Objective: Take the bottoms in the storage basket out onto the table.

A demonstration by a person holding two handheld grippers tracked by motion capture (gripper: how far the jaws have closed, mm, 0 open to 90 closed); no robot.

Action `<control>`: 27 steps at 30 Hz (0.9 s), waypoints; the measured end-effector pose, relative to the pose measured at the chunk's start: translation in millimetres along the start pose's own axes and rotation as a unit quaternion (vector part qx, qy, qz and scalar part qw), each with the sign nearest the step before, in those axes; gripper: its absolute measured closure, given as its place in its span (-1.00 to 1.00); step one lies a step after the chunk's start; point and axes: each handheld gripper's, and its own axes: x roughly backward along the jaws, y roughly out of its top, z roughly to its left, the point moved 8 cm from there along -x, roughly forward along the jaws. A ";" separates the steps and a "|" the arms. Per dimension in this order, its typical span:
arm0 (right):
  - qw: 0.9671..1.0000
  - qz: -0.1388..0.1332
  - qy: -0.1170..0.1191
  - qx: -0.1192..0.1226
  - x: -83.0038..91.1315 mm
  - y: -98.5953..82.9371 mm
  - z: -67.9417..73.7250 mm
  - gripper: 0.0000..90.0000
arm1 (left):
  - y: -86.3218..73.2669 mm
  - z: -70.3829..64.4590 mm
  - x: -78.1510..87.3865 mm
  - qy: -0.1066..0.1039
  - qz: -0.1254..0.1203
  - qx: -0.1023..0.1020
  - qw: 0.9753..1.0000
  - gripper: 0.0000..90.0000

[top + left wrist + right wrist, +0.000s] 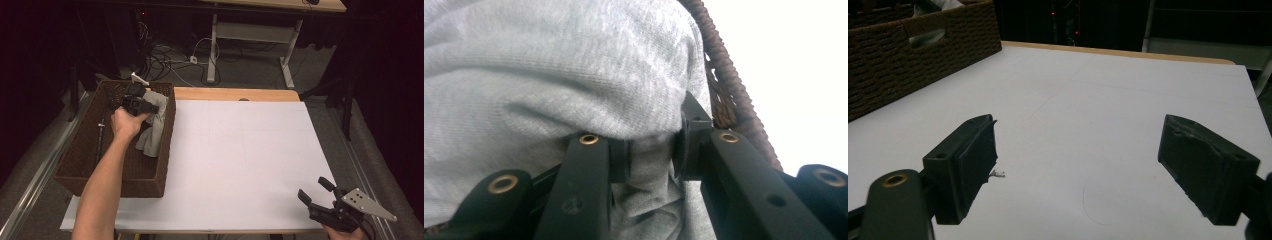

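Observation:
A grey cloth lies in the brown wicker basket at the table's left and drapes over its right wall. My left gripper is inside the basket, shut on a fold of the grey cloth, which bulges over both jaws; the basket's rim runs just beyond them. My right gripper rests at the near right corner of the white table sheet, open, with nothing between its pads. In the right gripper view the basket stands far off to the left.
A wooden table edge borders the sheet's far side. Beyond it stand a desk frame and floor cables. A dark rod lies in the basket's left part.

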 end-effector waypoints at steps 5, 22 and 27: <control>1.000 0.002 -0.002 -0.001 -0.2 -0.4 -0.2 -0.64 | -1.4 -0.5 14.9 -0.007 -0.014 -0.008 1.000 0.58; 1.000 0.004 -0.001 0.002 -0.5 -1.0 0.3 -0.63 | 0.6 -8.3 52.7 -0.015 -0.043 -0.027 0.999 0.58; 1.000 0.005 -0.001 0.002 -0.7 -1.2 0.5 -0.63 | -0.5 -8.1 63.7 -0.018 -0.051 -0.029 0.998 0.58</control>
